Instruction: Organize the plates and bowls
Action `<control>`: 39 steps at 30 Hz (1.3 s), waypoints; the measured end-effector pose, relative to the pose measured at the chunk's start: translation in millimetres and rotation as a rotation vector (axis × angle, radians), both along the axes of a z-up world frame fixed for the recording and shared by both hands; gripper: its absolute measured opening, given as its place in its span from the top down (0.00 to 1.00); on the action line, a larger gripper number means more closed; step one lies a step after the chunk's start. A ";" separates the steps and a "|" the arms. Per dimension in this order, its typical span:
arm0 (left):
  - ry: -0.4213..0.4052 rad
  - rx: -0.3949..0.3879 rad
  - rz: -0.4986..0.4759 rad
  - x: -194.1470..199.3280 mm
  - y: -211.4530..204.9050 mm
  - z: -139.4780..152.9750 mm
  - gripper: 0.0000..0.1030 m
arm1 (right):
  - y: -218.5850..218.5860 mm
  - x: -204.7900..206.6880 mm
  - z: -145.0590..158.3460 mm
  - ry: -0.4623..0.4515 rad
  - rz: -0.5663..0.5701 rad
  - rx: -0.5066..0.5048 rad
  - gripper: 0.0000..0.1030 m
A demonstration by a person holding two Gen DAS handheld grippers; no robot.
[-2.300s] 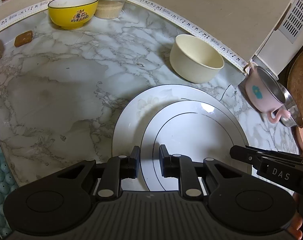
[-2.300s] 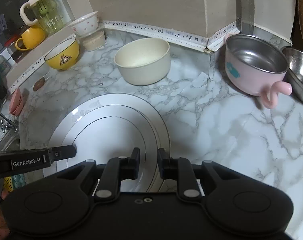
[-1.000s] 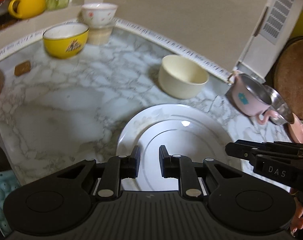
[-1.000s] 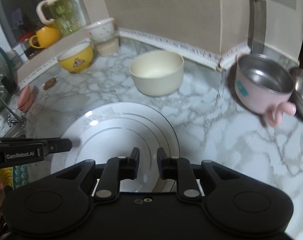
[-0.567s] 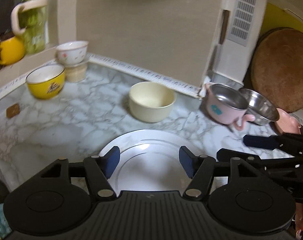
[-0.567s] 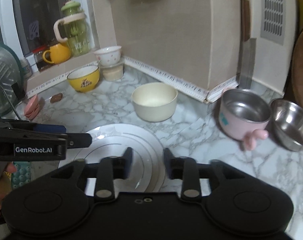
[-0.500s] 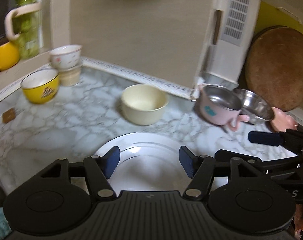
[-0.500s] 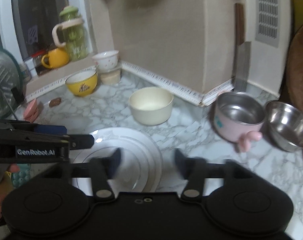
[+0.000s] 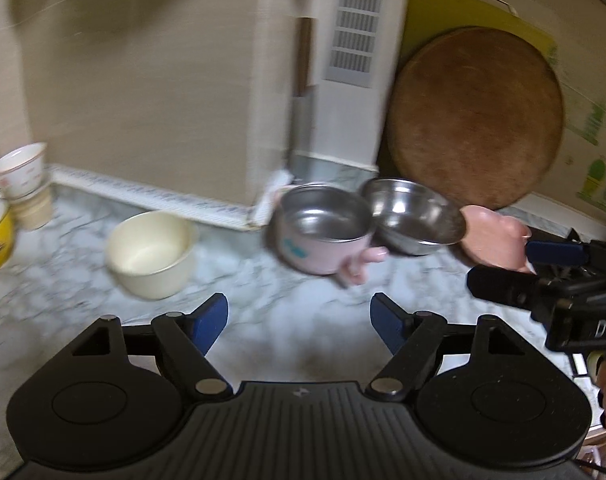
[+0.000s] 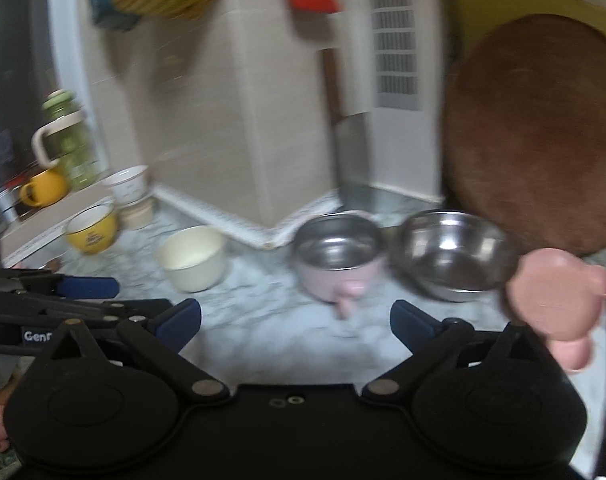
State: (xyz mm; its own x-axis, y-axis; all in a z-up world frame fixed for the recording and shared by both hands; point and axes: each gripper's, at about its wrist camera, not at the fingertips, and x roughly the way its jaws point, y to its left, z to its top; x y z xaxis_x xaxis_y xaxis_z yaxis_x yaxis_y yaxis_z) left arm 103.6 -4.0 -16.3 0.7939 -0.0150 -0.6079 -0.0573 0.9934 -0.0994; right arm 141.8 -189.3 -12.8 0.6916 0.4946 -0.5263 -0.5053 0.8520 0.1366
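1. Marble-patterned counter (image 9: 295, 344) – grey-veined, meeting a beige tiled wall at the far side; both views are blurred.
2. Round brown board (image 9: 477, 120) – leaning upright against the wall, far right.
3. Left gripper (image 9: 299, 322) – black frame, blue pads; its jaws have just been opening and stand apart with only bare counter between them, nothing held.
4. Right gripper (image 10: 295, 325) – same make, to the right of the left one; its jaws have just been opening and stand wide, nothing between them.
5. Steel bowl (image 10: 457, 254) – far right on the counter, just beside the pink pot.
6. Pink pot (image 10: 337, 260) – steel-lined, stubby handle pointing to the near side; stands between the steel bowl and the cream bowl.
7. Cream bowl (image 9: 153, 252) – upright, left of the pink pot and well apart from it.
8. Yellow bowl (image 10: 91, 230) – far left, near the wall.
9. White patterned bowl (image 10: 129, 188) – stacked on a small beige container, just beyond the yellow bowl.
10. Green jug (image 10: 67, 148) and yellow mug (image 10: 45, 188) – on the ledge at far left.
11. Pink rounded item (image 10: 555, 300) – near right, against the steel bowl's rim; what it is cannot be told.
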 end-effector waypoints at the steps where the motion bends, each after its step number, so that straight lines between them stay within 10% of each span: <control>1: 0.001 -0.002 -0.012 5.1 -6.7 0.2 0.23 | -10.5 2.5 0.9 -0.007 -0.023 -0.003 0.00; 20: 0.070 -0.018 -0.200 127.9 -154.4 -26.1 0.23 | -174.0 99.3 -27.3 0.069 -0.420 -0.089 0.00; 39: 0.185 -0.021 -0.195 217.7 -236.6 -88.6 0.23 | -218.6 197.6 -91.9 0.277 -0.503 -0.072 0.03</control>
State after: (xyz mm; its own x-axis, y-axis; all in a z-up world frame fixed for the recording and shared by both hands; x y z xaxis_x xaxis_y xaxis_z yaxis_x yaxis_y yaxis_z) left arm 321.3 -240.6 -104.9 0.6503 -0.1712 -0.7401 0.1163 0.9852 -0.1256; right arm 339.4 -408.0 -104.8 0.6637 0.0970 -0.7417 0.0103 0.9903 0.1387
